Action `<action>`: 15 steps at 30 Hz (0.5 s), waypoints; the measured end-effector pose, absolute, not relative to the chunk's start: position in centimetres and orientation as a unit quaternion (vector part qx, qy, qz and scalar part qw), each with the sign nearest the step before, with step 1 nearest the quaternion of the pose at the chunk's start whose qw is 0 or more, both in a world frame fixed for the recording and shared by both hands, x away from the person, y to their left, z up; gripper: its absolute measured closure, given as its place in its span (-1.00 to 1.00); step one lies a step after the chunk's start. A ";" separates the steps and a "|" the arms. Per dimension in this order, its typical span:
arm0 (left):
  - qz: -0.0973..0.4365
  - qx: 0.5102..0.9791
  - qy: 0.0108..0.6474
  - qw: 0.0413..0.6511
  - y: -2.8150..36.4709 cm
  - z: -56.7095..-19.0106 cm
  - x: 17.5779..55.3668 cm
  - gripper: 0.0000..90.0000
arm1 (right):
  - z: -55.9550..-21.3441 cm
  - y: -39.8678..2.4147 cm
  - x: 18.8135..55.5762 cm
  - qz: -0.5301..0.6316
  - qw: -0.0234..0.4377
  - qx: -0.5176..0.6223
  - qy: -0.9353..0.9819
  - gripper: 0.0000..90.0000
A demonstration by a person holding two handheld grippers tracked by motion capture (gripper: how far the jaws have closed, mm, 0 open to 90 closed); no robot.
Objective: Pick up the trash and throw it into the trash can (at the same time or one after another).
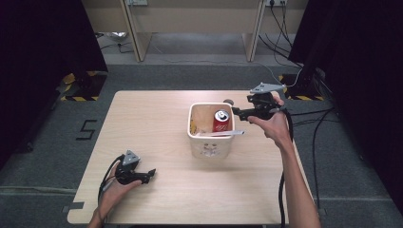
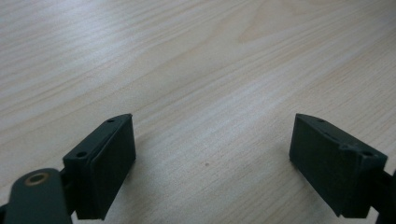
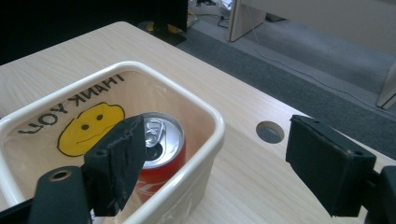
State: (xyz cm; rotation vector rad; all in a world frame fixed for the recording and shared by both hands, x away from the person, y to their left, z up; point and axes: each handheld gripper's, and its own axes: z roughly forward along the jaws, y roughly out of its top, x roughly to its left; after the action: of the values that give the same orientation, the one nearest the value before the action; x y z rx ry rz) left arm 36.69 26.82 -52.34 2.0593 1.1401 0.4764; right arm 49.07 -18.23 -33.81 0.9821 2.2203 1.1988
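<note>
Nearest us, the left gripper (image 1: 151,173) rests low on the table (image 1: 157,118), jaws wide and empty, apparently parked. Our right gripper (image 1: 236,111), also agape and empty, hovers at the tub (image 1: 210,148) rim, plausibly just clear of the upright can (image 1: 221,120). Its own view reveals the tub's smiley print (image 3: 91,127) and an opened can top.
</note>
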 end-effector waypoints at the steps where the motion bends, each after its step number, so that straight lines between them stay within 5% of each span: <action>1: 0.185 0.799 0.443 0.362 26.8 -52.3 36.7 -0.69 | -33.8 -18.4 49.0 0.433 0.218 0.355 0.800 -0.54; 15: 0.186 0.799 0.443 0.362 26.8 -52.3 36.7 -0.69 | -33.9 -19.8 47.1 0.415 0.255 0.372 0.790 -0.56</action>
State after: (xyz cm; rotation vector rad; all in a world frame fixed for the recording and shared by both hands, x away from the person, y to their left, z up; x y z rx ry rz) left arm 36.69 26.81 -52.35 2.0583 1.1398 0.4782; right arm 47.14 -19.84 -33.92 1.0108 2.1446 1.1272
